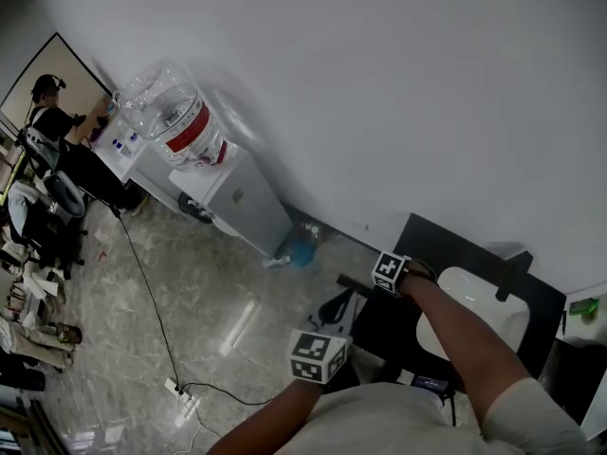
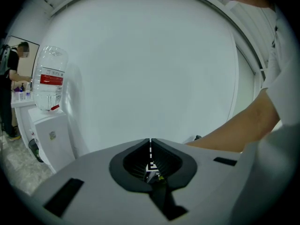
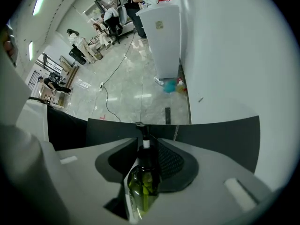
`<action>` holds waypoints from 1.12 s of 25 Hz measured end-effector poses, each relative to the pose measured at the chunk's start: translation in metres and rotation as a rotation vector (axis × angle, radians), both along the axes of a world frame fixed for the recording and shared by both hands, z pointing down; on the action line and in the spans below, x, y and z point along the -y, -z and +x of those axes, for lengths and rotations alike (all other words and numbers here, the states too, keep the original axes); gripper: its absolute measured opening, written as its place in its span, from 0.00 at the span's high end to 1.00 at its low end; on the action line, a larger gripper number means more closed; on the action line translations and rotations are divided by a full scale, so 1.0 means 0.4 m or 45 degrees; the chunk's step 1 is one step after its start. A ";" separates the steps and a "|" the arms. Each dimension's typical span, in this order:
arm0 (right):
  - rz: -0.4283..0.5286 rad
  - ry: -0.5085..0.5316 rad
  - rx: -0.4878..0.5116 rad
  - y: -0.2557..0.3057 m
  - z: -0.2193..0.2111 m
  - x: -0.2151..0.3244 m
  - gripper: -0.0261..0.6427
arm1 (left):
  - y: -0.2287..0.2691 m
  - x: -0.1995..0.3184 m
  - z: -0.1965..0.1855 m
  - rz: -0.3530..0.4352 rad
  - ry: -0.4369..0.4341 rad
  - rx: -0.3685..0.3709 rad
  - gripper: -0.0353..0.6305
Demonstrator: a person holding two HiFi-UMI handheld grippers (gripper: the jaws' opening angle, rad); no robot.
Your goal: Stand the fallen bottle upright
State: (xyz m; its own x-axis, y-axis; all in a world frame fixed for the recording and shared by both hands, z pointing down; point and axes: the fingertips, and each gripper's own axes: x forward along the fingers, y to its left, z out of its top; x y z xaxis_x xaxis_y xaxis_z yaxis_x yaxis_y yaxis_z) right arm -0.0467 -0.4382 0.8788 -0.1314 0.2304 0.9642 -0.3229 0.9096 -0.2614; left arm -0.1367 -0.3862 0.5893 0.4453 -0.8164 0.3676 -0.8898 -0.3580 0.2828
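In the right gripper view a green glass bottle [image 3: 143, 182] with a dark neck and a white band lies between my right gripper's [image 3: 149, 149] jaws. Its neck points away from the camera, over a black table [image 3: 220, 130]. The jaws stand wide, and the ribbed right pad [image 3: 169, 162] shows bare beside the bottle. My left gripper [image 2: 150, 157] has its pads closed together with nothing between them, facing a white wall. In the head view both marker cubes show, left [image 1: 318, 356] and right [image 1: 389, 271], while the bottle is hidden.
A white water dispenser [image 1: 237, 192] with a large clear jug [image 1: 171, 119] stands by the wall. A blue object [image 1: 302, 249] lies on the floor beside it, and a power strip with cable [image 1: 180, 393] nearer. A white object [image 1: 479, 301] rests on the black table [image 1: 446, 245]. A person [image 1: 52, 112] works far left.
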 end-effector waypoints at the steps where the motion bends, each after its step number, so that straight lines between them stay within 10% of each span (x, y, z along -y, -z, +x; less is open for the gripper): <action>1: 0.000 0.004 0.001 -0.004 -0.001 0.000 0.78 | -0.001 0.005 -0.001 -0.001 0.000 -0.002 0.93; 10: 0.107 0.005 0.129 0.059 0.007 0.011 0.78 | 0.002 0.017 0.014 0.003 -0.002 -0.007 0.93; 28: 0.621 -0.499 0.677 0.361 0.243 -0.036 0.84 | 0.094 -0.015 0.167 0.090 -0.037 0.004 0.93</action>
State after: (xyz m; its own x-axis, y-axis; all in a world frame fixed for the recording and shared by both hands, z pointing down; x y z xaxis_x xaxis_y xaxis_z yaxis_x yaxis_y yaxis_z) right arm 0.0506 -0.4239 0.7345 -0.5828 -0.3565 0.7303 -0.5855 0.8074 -0.0731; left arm -0.0698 -0.3804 0.5518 0.4680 -0.8271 0.3112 -0.8797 -0.4025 0.2532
